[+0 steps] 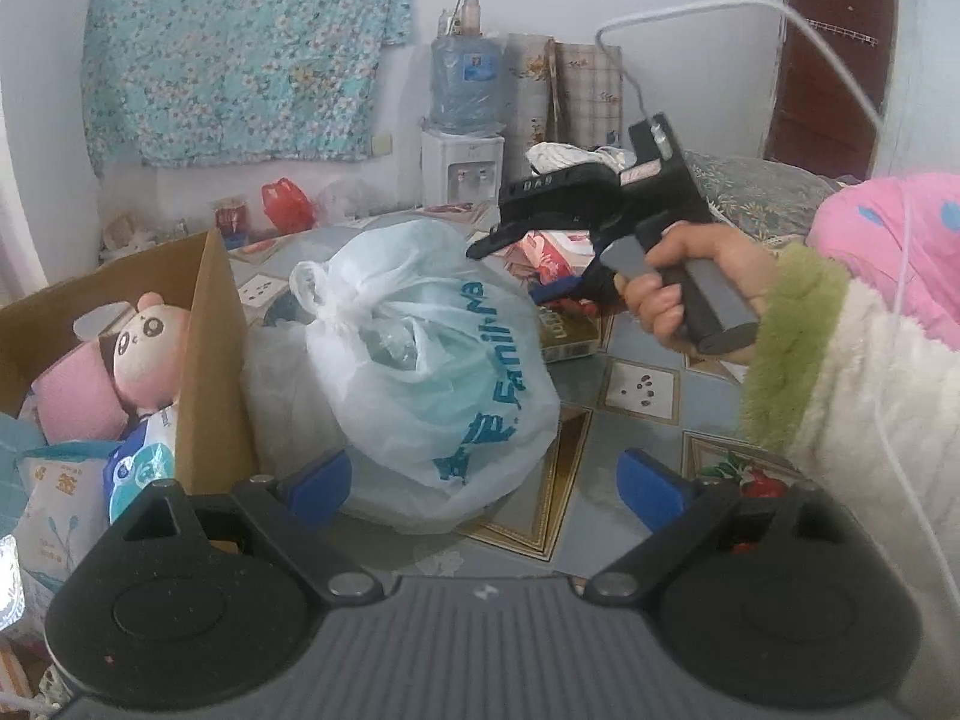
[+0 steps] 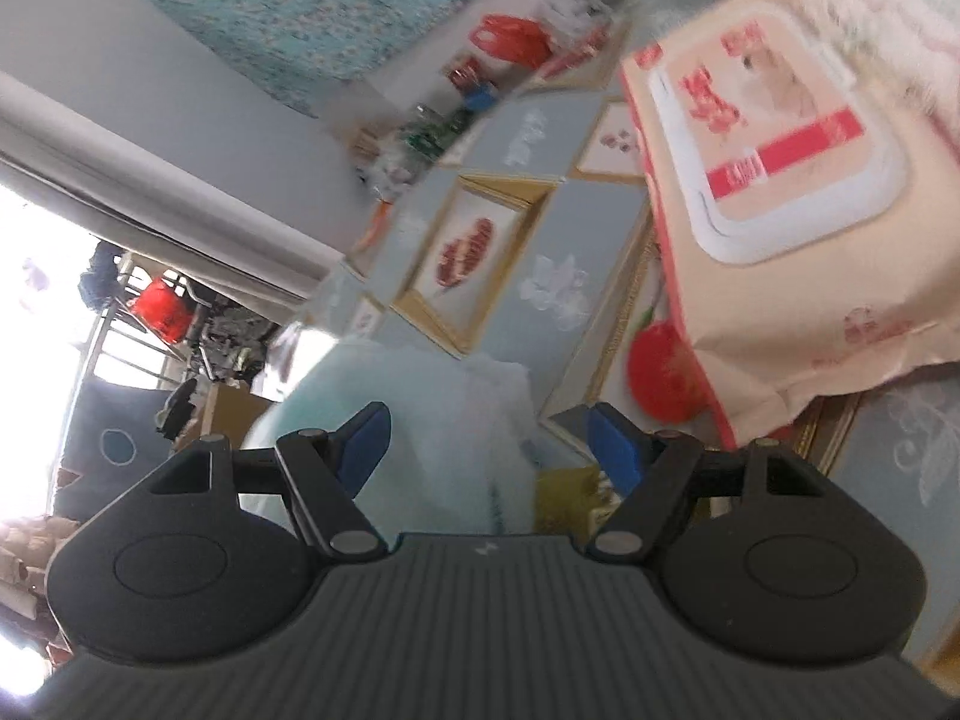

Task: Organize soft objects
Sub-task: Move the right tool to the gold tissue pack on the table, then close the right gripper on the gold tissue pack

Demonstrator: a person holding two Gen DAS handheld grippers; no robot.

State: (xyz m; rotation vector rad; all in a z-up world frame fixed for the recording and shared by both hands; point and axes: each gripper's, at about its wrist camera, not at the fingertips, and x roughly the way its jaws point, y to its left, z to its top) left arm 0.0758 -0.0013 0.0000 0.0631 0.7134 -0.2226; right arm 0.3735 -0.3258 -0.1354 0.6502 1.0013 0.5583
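A: What reads on the white plastic bag [image 1: 432, 372]?
B: "Family Ma", blue. It sits on the worktop [image 1: 642, 360] beside the cardboard box [image 1: 210, 372], between the wide-open, empty left claw [image 1: 485, 483].
A: Right claw [image 2: 486, 450]?
B: Open, empty.

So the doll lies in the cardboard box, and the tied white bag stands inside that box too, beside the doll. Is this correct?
Not quite. The doll does lie in the cardboard box, but the tied white bag is not inside it. The bag stands outside the box on the table, next to the box's wall. The left wrist view shows this.
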